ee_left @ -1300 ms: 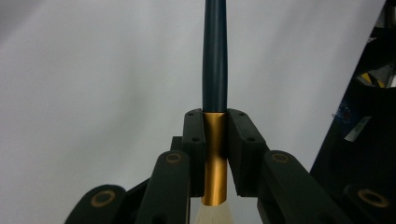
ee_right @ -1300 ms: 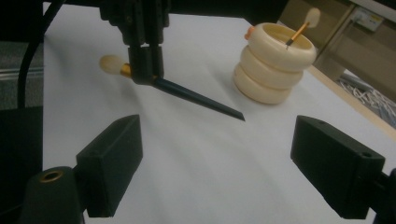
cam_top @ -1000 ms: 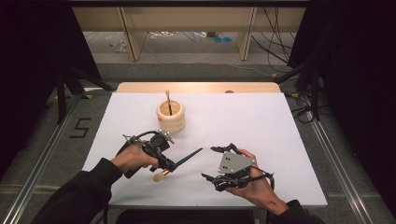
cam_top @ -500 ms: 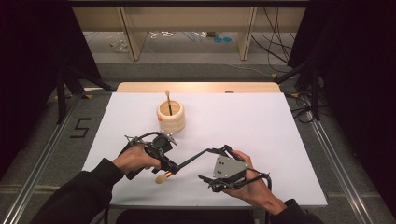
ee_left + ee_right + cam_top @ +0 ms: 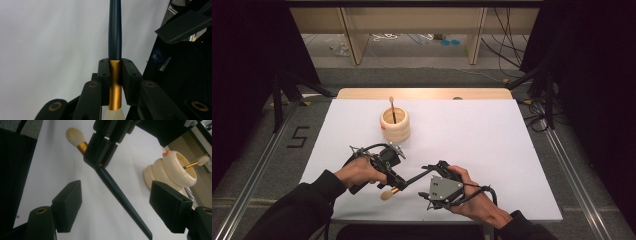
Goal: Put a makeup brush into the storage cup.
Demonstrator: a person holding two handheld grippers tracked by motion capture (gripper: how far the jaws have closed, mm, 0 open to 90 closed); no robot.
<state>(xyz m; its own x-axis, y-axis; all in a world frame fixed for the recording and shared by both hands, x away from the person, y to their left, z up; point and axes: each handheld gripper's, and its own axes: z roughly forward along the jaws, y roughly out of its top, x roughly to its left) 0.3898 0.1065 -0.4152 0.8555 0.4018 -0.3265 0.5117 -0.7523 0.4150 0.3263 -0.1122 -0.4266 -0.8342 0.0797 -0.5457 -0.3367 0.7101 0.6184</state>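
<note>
near the table's front edge, left gripper [image 5: 396, 186] clamps a dark-handled, gold-ferruled brush [image 5: 412, 179]; right gripper [image 5: 438, 167] jaws, just closing, straddle its handle untouched.

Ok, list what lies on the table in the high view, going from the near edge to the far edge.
Right gripper → brush clamped in the left gripper → cream holder with a second brush standing in it → wooden strip at the far edge.

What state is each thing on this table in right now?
Brush: clamped at its gold collar, handle pointing between the right gripper's jaws.
Left gripper: shut on the brush.
Right gripper: open, jaws just been closing, not touching.
Holder: upright, another brush inside.
</note>
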